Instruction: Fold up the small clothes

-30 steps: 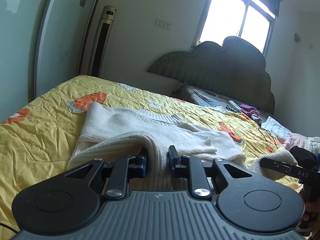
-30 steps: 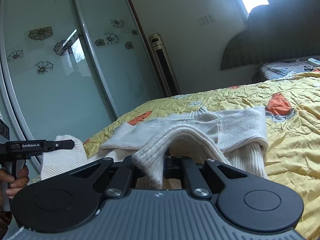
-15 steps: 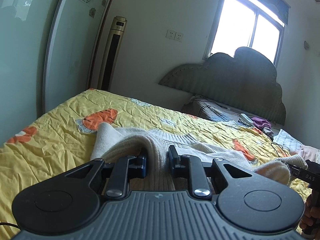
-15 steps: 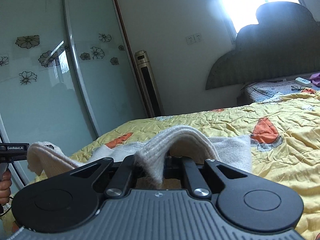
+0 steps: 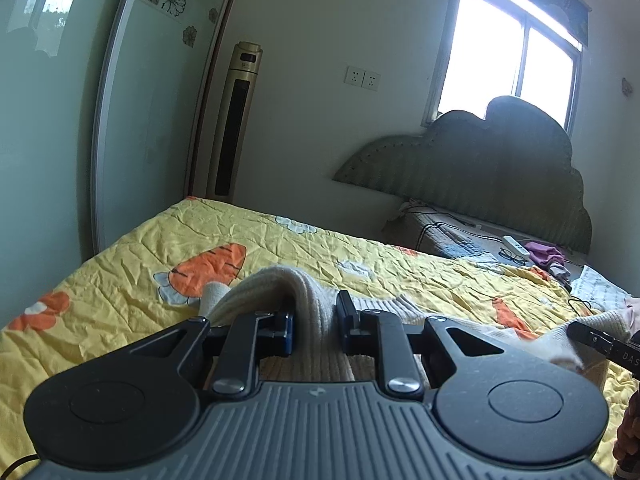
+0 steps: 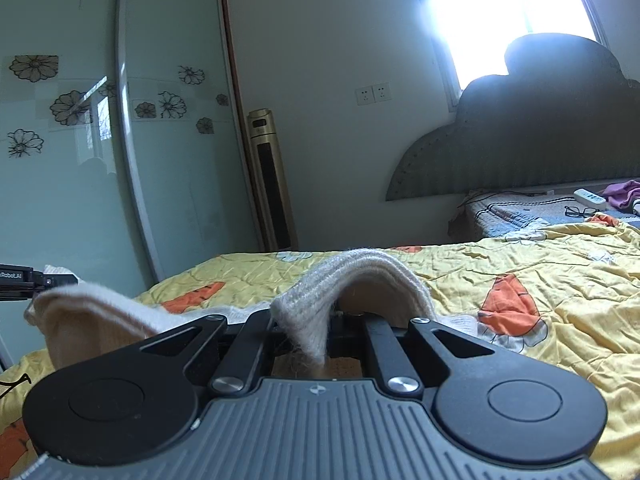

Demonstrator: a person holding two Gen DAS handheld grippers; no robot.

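Cream knit sweater [image 5: 312,312] lifted above bed [image 5: 120,280], one edge clamped in left hand-held gripper [image 5: 314,320], other edge in right hand-held gripper [image 6: 344,328]. Two grips keep edge spread, likely for carrying it over as fold.

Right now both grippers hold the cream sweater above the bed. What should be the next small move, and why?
Probably carry both edges a little further forward together, then lower them. The left gripper and the right gripper are each shut on a lifted edge of the cream sweater, which arches above the yellow quilt with its far part lying there, so the fold looks half made.
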